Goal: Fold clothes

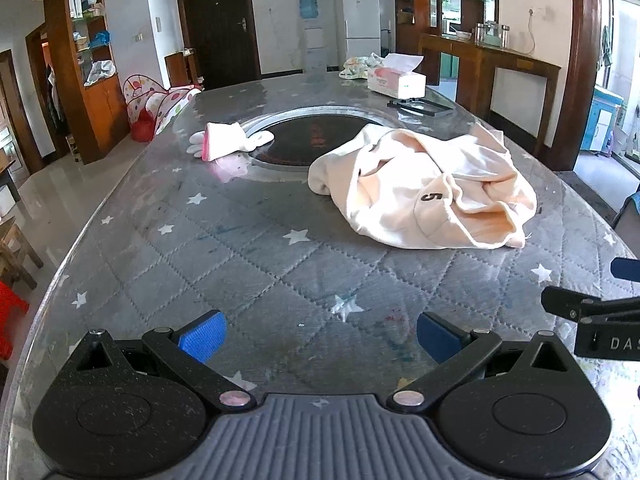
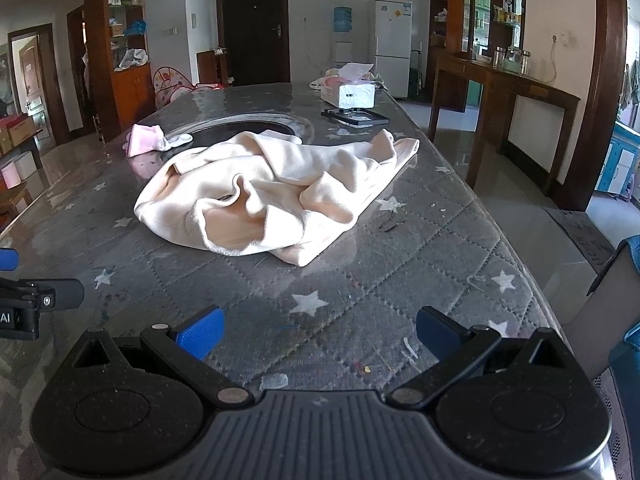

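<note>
We see the cream garment (image 1: 424, 188) lying crumpled, unfolded, on the bench (image 1: 224, 248); folding remains. Left gripper (image 1: 320, 336) and right gripper (image 2: 320, 330) hover near, jaws wide, empty.

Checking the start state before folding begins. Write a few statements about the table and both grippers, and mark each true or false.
1. The cream garment lies neatly folded. False: it sits crumpled in a loose heap on the quilted table.
2. Both grippers are open and hold nothing. True: the left gripper and the right gripper show spread blue fingers over bare table.
3. A small pink and white garment lies beyond the cream one, apart from it. True.
4. The tissue box rests on the cream garment. False: it stands at the far end of the table.
</note>
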The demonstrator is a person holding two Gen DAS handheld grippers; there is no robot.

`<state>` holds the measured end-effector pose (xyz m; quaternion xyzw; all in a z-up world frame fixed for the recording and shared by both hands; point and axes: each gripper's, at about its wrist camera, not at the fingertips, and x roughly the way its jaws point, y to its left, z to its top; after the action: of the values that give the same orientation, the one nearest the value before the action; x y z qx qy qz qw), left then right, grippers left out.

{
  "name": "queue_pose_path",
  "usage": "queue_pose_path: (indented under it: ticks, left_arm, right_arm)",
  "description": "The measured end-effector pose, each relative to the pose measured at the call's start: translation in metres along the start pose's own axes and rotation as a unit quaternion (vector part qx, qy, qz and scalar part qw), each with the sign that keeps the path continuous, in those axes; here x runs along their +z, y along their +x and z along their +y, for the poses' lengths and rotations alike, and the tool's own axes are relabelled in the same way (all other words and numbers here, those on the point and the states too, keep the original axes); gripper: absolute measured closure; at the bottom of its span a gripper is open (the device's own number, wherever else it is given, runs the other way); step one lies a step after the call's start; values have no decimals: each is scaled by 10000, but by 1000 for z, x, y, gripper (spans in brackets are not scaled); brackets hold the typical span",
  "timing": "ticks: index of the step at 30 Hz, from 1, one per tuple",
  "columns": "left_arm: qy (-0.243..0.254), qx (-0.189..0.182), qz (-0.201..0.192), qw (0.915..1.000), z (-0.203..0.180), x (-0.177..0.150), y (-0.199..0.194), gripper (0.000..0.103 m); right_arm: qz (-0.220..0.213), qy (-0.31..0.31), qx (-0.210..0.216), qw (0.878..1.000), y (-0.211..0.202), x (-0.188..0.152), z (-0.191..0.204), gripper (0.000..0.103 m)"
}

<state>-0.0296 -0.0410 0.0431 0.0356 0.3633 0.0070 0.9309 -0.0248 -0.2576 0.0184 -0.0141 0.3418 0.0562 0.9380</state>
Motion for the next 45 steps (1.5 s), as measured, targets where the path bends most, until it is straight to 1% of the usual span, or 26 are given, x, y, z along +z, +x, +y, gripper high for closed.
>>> queue_pose_path:
  ticks: [9, 16, 21, 36, 45]
  left_arm:
    - [-10, -4, 17, 10000, -2, 2, -4, 0]
    - [-97, 4, 39, 9999, -1, 3, -8, 0]
    - [-181, -5, 40, 9998, -1, 4, -13, 0]
    - [-164, -10, 29, 9999, -8, 7, -22, 0]
    - [-161, -54, 94, 9998, -9, 8, -21, 0]
  right_arm:
    - [5, 202, 77, 9998, -7, -1, -3, 0]
    - [-72, 218, -7, 9997, -16, 1, -2, 0]
    - [-61, 446, 45, 9990, -19, -1, -2, 0]
    - [9, 519, 37, 9986, -20, -4, 0, 0]
    - [54, 541, 46, 9985, -18, -3, 0, 0]
